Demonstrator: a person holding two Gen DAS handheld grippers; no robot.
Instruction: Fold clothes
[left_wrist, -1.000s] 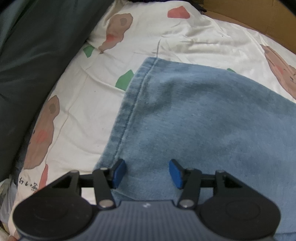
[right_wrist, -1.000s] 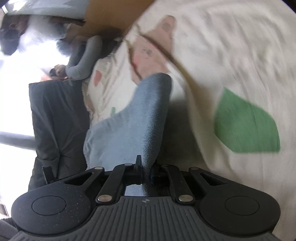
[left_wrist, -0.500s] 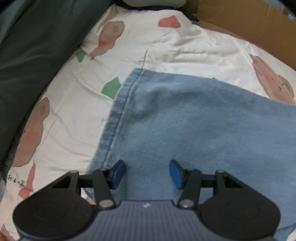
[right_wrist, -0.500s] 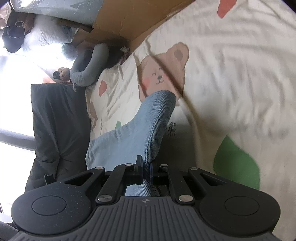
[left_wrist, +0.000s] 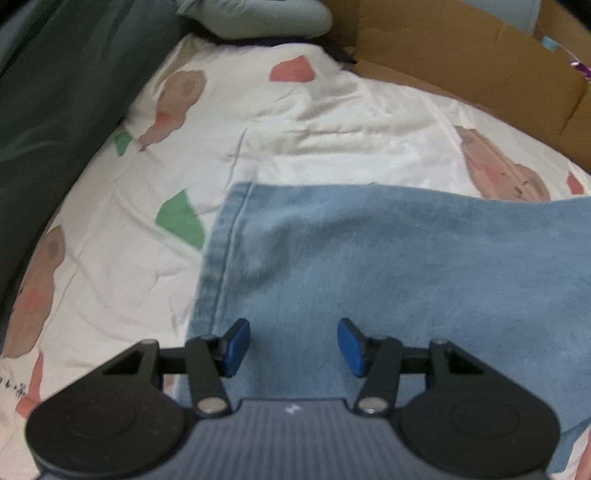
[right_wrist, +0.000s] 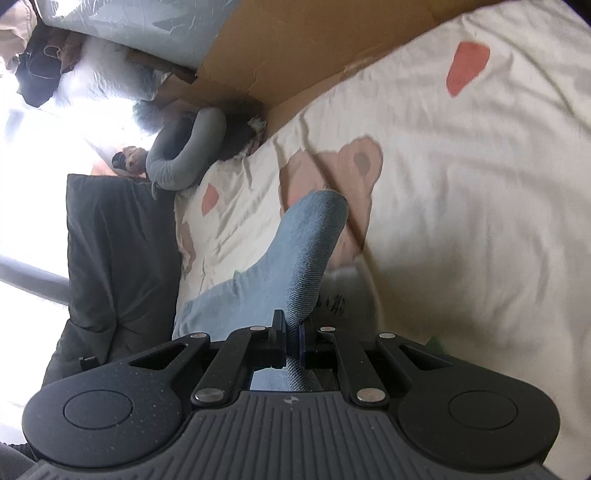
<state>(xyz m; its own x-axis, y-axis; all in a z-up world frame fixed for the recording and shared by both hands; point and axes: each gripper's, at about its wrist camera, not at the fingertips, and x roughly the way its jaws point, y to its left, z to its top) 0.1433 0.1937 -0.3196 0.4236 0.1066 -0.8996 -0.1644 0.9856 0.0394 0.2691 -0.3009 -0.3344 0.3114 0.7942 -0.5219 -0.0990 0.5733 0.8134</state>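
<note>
A light blue denim garment (left_wrist: 388, 266) lies spread on a white bedsheet printed with brown bears and green and coral leaf shapes (left_wrist: 110, 266). In the left wrist view the denim's stitched hem edge runs from near the left gripper (left_wrist: 291, 347) up and away along the garment's left side, and the cloth stretches off to the right from that hem, so its long axis lies across the view. The left gripper hangs over the denim just inside that hem, its blue pads (left_wrist: 236, 345) standing apart with nothing pinched between them; whether they touch the cloth below cannot be told.

In the right wrist view the right gripper (right_wrist: 293, 341) is clamped on a fold of the same denim (right_wrist: 303, 258), its fingers pressed together on the fabric. From the jaws, that fold rises as a rounded ridge pointing away from the gripper, lifted clear of the sheet, with a shadow to its right.

Beyond the denim sit a brown cardboard box (left_wrist: 461, 66), a grey curved cushion (right_wrist: 184, 155) and a dark green-grey fabric mass (left_wrist: 55, 92).
</note>
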